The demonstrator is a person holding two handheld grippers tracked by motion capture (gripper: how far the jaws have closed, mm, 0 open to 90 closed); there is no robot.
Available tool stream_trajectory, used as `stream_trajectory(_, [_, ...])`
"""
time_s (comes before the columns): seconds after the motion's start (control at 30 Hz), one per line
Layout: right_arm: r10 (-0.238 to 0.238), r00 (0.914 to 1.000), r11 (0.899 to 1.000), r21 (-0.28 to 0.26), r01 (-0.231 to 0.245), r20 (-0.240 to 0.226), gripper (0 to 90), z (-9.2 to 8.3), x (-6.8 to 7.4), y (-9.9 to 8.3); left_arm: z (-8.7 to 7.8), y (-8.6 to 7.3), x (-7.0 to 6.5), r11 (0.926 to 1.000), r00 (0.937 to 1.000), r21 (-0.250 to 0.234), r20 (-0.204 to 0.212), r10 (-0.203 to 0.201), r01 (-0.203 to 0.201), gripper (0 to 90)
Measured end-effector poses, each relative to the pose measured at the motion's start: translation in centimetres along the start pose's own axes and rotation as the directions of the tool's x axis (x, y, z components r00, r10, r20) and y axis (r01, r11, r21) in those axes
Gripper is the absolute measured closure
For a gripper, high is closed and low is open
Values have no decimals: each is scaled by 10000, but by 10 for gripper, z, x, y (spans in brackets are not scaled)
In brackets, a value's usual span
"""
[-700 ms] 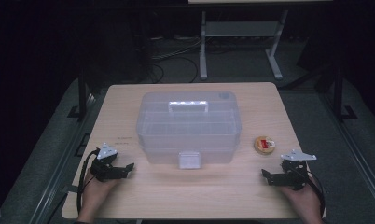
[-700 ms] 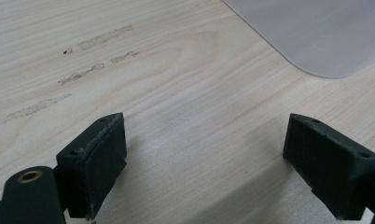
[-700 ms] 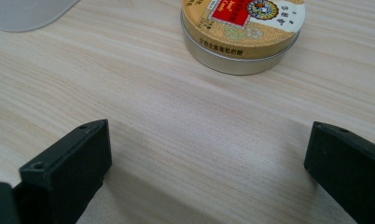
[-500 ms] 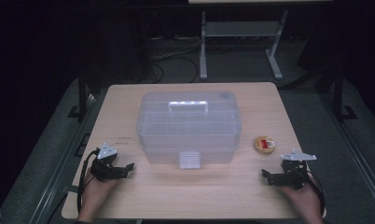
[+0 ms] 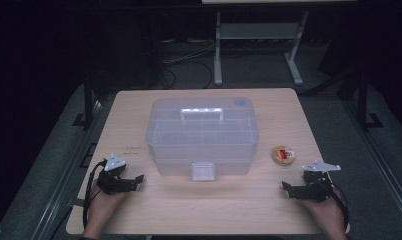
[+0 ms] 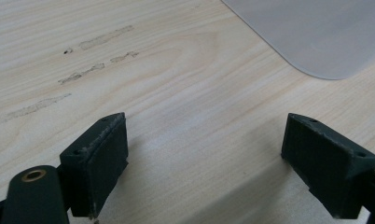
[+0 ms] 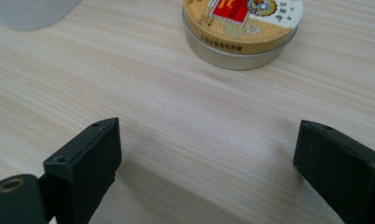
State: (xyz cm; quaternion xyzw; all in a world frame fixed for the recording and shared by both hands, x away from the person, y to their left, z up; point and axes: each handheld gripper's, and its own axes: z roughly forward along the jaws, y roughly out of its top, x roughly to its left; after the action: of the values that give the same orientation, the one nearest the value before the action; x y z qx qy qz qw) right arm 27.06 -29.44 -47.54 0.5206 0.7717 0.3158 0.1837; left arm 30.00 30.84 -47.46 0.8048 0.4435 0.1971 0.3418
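Nothing has shifted since the earlier high views: both hands, the box and the tin lie as they did. A clear plastic storage box (image 5: pixel 202 136) with a carry handle and a front latch sits shut at the middle of a pale wooden table (image 5: pixel 139 102). The left gripper (image 5: pixel 135 180) rests near the box's front left corner, jaws wide apart over bare wood. The right gripper (image 5: pixel 287 189) rests off the box's front right corner, jaws also spread with nothing between them. A small round tin (image 7: pixel 242 29) with a red and gold lid lies just right of the box, a little beyond the right gripper. This looks like the starting pose; the next move probably calls for the right gripper to reach forward and straddle the tin.
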Motion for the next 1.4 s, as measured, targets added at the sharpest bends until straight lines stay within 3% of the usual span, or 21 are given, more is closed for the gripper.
stream_trajectory(0.1, [-60,9999,9996,-285,57,-111,134,-4,-1,8,-2,-1,0,9998,9998,-123,125,136,-134,213])
stream_trajectory(0.3, [-309,9992,9987,-401,299,-264,149,-5,1,14,-6,1,1,9995,9995,-100,111,305,-304,265])
stream_trajectory(0.67, [-411,9902,9944,-1020,275,-1334,389,-11,-3,26,-16,14,2,9985,9987,-508,461,224,-200,509])
stream_trajectory(0.83, [-619,9875,9928,-1111,458,-1453,463,-10,-1,33,-14,18,2,9993,9986,-252,449,273,-262,607])
stream_trajectory(1.17, [-1048,9814,9860,-1452,815,-1611,767,-9,6,49,-18,29,2,9999,9963,-56,843,166,-162,885])
stream_trajectory(1.3, [-1200,9771,9847,-1459,947,-1756,883,-7,8,55,-20,35,1,9998,9952,-94,962,200,-192,898])
stream_trajectory(1.4, [-1333,9728,9836,-1454,1065,-1893,898,-6,10,60,-20,38,0,9996,9941,-72,1050,261,-255,898])
